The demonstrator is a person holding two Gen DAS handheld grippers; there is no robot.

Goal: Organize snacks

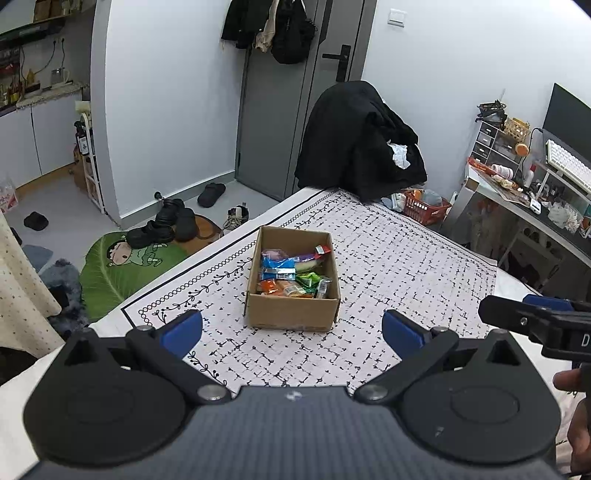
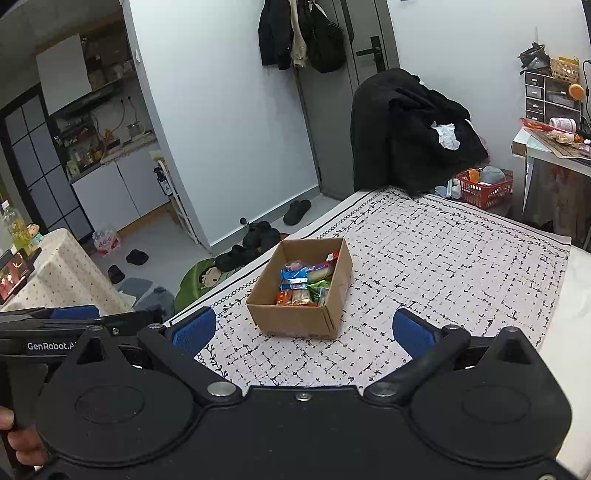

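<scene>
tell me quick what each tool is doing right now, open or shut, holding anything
Left tool: open, holding nothing.
Right tool: open, holding nothing.

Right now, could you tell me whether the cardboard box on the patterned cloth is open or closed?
Open. The cardboard box has no flaps over its top, and colourful snack packets show inside, in both views.

I see a patterned cloth [image 1: 399, 258] spread over the bed. A black coat [image 1: 358, 140] hangs over a chair behind it. More dark clothes [image 1: 273, 26] hang on the grey door [image 1: 280, 122]. Black shoes [image 1: 166, 225] sit on a green leaf rug [image 1: 122, 269]. A red basket [image 2: 485, 192] is on the floor.
</scene>
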